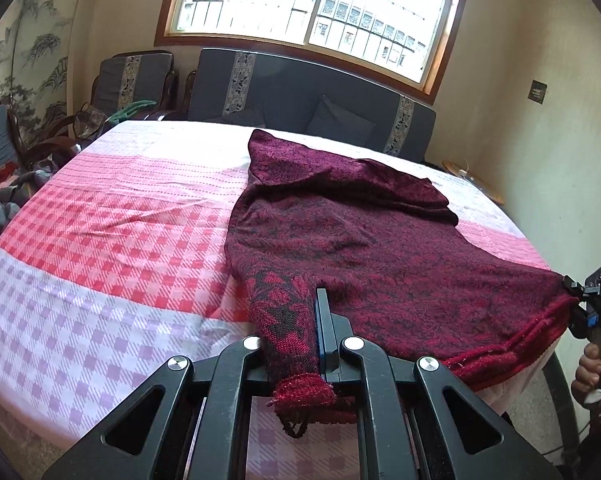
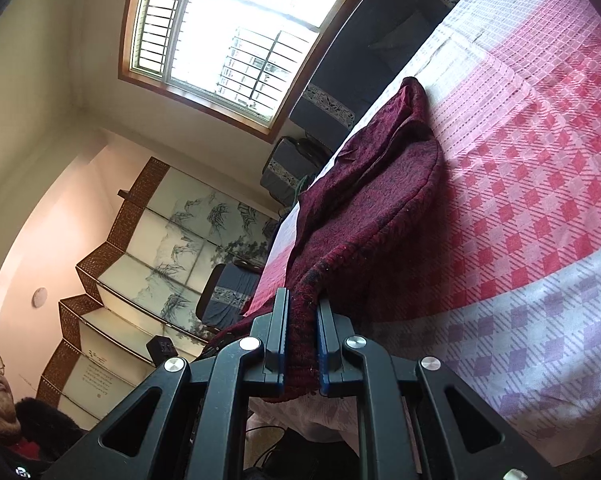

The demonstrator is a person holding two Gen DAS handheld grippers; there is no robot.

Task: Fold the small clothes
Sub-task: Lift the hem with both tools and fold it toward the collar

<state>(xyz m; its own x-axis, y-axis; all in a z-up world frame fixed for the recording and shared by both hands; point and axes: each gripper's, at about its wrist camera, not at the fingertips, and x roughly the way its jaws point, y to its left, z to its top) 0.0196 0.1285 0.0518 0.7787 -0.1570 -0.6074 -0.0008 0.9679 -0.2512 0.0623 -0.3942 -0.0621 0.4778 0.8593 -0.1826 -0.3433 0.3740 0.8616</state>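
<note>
Left hand-held gripper (image 1: pixel 296 320) and sideways-rolled right hand-held gripper (image 2: pixel 302 332) each pinch the maroon sweater's (image 1: pixel 360 236) hem.

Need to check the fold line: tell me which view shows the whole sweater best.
Left wrist view: the sweater spreads across the checked cloth, hem to far end. Right wrist view shows only its edge, bunched and foreshortened.

My left wrist camera is sitting low at the bed's (image 1: pixel 100 216) near edge, facing the window (image 1: pixel 308 12); my right one is hugging the same edge, rolled sideways; both are sharing the maroon sweater (image 1: pixel 340 220) close up.
</note>
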